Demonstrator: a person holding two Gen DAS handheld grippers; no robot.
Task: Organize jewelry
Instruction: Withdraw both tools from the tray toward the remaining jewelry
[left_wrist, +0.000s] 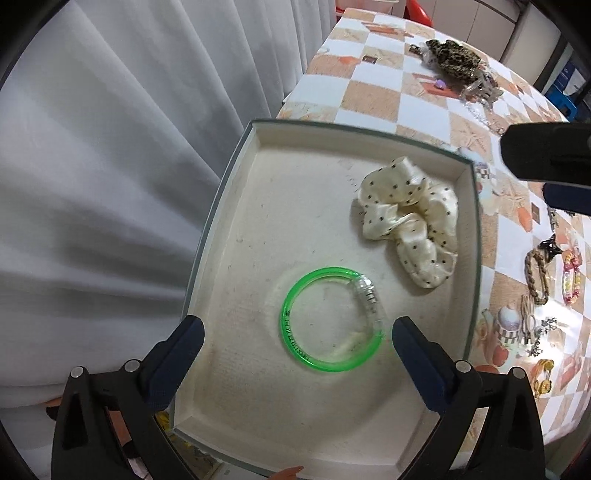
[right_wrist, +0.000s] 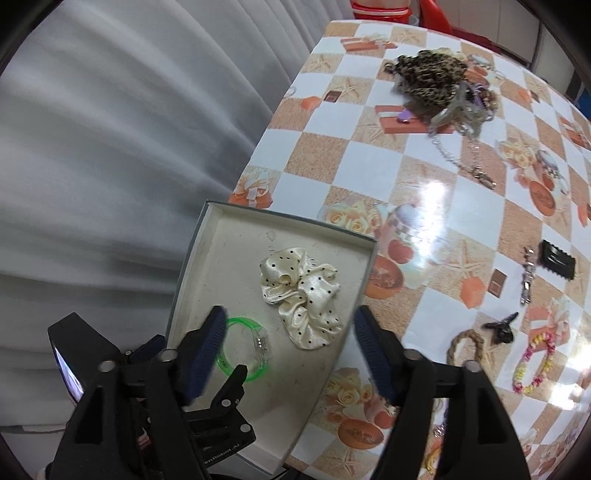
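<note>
A shallow cream box (left_wrist: 471, 258) (right_wrist: 218, 236) sits at the table's left edge. In it lie a green plastic bangle (left_wrist: 295, 354) (right_wrist: 258, 373) and a cream polka-dot scrunchie (left_wrist: 410, 218) (right_wrist: 303, 295). My left gripper (left_wrist: 297, 332) is open and empty, low over the box, its fingers either side of the bangle. My right gripper (right_wrist: 290, 349) is open and empty, above the box's near right part. The right gripper's tip shows in the left wrist view (left_wrist: 546, 155).
The checked tablecloth (right_wrist: 369, 147) carries loose pieces: a leopard scrunchie pile with chains (right_wrist: 432, 77), a black clip (right_wrist: 557, 258), a rope ring (right_wrist: 469, 343), a coloured bead bracelet (right_wrist: 535, 362). A grey curtain (right_wrist: 110, 147) hangs at the left.
</note>
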